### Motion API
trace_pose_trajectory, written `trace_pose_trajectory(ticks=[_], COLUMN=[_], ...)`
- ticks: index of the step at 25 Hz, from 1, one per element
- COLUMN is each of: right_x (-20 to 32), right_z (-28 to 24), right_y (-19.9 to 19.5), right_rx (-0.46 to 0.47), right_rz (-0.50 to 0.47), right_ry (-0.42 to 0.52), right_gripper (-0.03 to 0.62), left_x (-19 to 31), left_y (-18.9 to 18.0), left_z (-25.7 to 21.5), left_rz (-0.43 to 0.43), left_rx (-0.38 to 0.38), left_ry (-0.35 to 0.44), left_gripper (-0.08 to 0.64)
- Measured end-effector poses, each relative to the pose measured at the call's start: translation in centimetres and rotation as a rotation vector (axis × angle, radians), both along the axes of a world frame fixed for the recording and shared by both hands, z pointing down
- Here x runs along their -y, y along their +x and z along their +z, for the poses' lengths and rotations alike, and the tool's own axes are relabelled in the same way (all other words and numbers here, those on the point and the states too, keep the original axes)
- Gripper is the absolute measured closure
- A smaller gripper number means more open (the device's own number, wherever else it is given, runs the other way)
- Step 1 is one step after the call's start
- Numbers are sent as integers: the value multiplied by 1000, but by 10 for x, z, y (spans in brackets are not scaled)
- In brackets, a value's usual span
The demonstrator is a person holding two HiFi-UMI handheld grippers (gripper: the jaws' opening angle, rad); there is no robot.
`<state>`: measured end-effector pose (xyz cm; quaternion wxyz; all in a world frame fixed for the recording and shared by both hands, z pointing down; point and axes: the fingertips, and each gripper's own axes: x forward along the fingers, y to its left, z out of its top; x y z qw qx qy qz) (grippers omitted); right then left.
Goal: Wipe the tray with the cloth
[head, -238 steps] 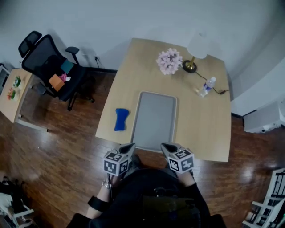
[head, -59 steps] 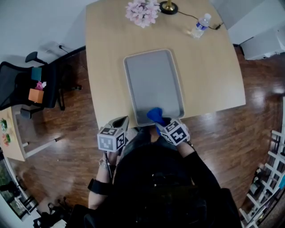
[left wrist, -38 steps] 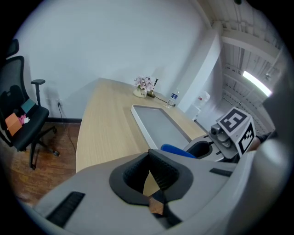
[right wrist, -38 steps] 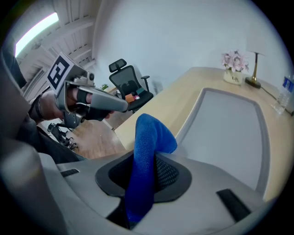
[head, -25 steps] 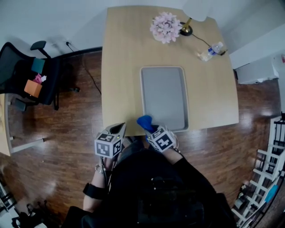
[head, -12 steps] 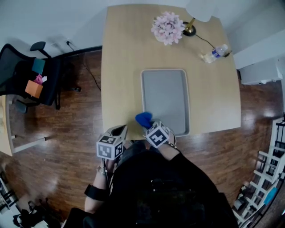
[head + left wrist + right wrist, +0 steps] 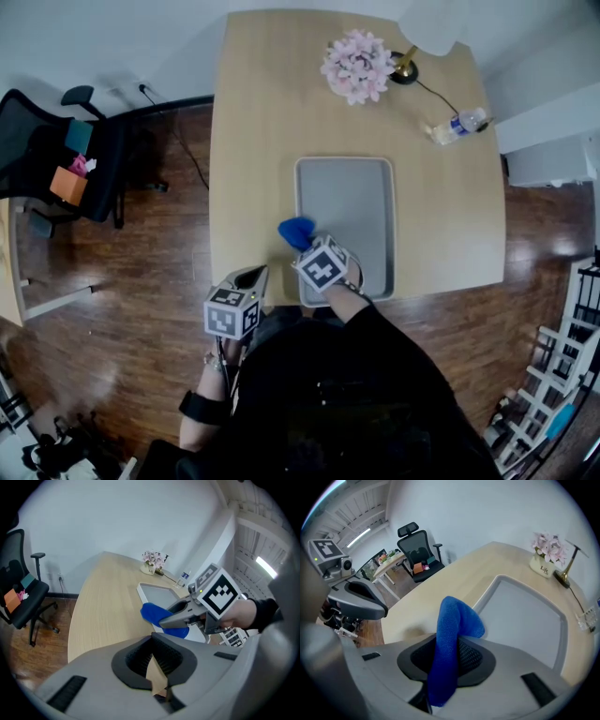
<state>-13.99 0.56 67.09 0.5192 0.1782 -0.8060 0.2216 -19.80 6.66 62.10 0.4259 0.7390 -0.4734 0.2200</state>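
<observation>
The grey tray point(image 7: 345, 211) lies on the wooden table point(image 7: 253, 141), its long side running away from me. My right gripper point(image 7: 304, 242) is shut on the blue cloth point(image 7: 295, 231), which stands up out of the jaws in a folded hump point(image 7: 453, 625). It hovers at the tray's near-left corner, over the rim point(image 7: 487, 592). Off the table's near edge my left gripper point(image 7: 251, 276) hangs apart from the tray, with its jaws closed together point(image 7: 152, 637) and nothing in them. From there the cloth point(image 7: 153, 613) shows just ahead.
At the table's far end stand a pot of pink flowers point(image 7: 357, 66), a brass lamp base point(image 7: 405, 67) with its cord, and a lying water bottle point(image 7: 457, 124). A black office chair point(image 7: 52, 164) stands on the wood floor at left; white shelving point(image 7: 567, 375) at right.
The cloth, once lying on the table left of the tray, is now in my right gripper, which has moved away from me to the tray's near-left corner. The left gripper has hardly shifted.
</observation>
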Motion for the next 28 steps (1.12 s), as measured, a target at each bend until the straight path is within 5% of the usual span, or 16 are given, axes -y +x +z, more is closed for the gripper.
trace_pose_trajectory(ticks=[16,28], right_x=[125,159], right_z=[-3,-3], right_y=[-27,-27], right_rx=[-34,-53], right_rz=[20,41], right_ry=[44,67], right_gripper=[486,486], left_x=[28,25], left_y=[12,25], left_z=[-4,-14], left_rz=[-48,-54], left_rx=[12,54], left_ry=[-9,9], left_gripper=[558,558])
